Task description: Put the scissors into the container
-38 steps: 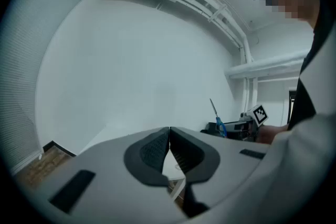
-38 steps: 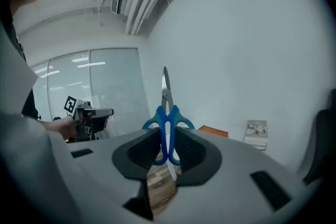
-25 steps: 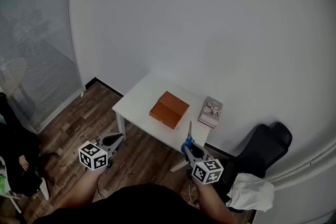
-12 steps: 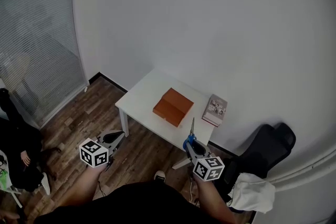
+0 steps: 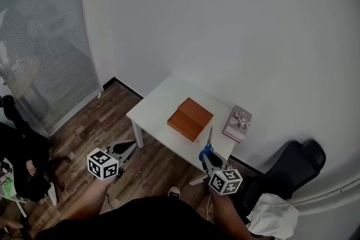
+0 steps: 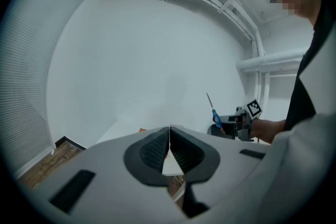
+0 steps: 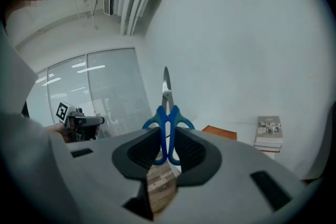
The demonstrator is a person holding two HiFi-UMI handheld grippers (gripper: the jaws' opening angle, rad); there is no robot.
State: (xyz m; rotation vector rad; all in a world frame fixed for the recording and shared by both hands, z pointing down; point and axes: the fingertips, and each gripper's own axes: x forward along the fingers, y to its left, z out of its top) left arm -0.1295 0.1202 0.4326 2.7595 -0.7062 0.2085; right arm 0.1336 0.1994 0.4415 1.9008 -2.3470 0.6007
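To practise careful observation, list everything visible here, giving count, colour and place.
table: one, white, against the wall.
container: one, orange-brown, mid-table.
books: small stack, pale, table's right end.
scissors: one pair, blue handles, held near the table's front edge.
chair: one, black, right of the table.
blinds: grey, left side.
floor: brown wood, under the table.
left gripper: one, grey, shut and empty.
right gripper: one, grey, shut on the scissors' handles.

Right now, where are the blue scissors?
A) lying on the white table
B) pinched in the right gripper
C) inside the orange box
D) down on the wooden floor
B: the right gripper has its jaws shut on the handles of the scissors, with the blades pointing up.
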